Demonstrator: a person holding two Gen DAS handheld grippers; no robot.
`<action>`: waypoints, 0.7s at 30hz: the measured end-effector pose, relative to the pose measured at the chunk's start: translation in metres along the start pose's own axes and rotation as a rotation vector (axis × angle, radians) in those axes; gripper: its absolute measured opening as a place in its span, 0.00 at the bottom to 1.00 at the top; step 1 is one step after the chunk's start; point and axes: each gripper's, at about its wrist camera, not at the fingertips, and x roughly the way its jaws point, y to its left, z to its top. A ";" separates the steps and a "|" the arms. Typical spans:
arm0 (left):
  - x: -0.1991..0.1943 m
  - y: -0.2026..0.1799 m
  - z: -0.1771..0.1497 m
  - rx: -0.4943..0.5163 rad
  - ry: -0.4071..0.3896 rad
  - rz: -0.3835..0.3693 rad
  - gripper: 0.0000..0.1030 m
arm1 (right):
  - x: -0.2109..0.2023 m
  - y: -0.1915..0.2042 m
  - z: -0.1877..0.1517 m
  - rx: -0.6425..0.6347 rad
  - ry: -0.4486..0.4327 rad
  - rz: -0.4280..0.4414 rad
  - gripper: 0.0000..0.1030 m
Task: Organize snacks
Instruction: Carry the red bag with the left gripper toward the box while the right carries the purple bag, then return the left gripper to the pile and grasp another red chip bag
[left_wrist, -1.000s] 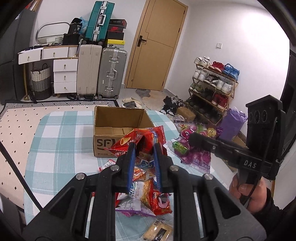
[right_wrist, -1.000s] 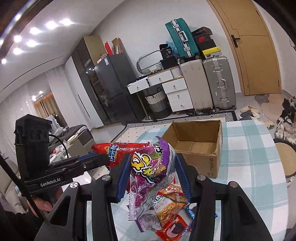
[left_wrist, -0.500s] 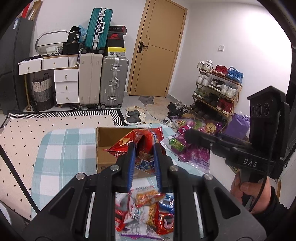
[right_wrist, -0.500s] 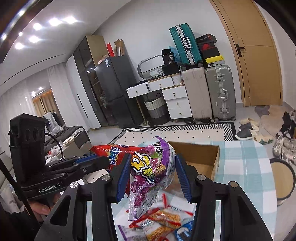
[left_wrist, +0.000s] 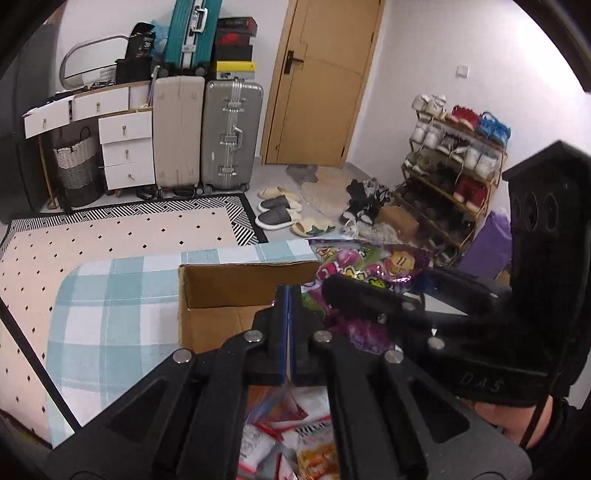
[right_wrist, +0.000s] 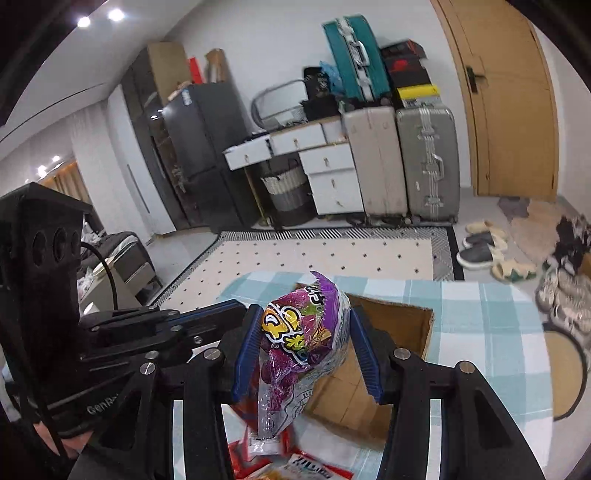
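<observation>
While the right hand-held gripper (right_wrist: 306, 354) clasps the purple snack bag (right_wrist: 303, 339) above the cardboard box (right_wrist: 388, 354), left hand-held gripper (left_wrist: 288, 314) clenched empty, we judge the slippery film may slide out, missing the box.

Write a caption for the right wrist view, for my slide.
Right hand-held gripper holding a purple snack bag above the open cardboard box on the checked tablecloth.
</observation>
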 end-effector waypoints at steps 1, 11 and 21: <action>0.010 0.002 0.000 0.006 -0.002 0.028 0.00 | 0.008 -0.006 -0.001 0.010 0.009 -0.004 0.47; 0.046 0.026 -0.018 -0.032 0.034 0.021 0.00 | 0.061 -0.041 -0.019 0.058 0.098 -0.024 0.47; -0.007 0.064 -0.054 -0.088 0.026 0.047 0.00 | 0.042 -0.047 -0.035 0.121 0.052 0.053 0.47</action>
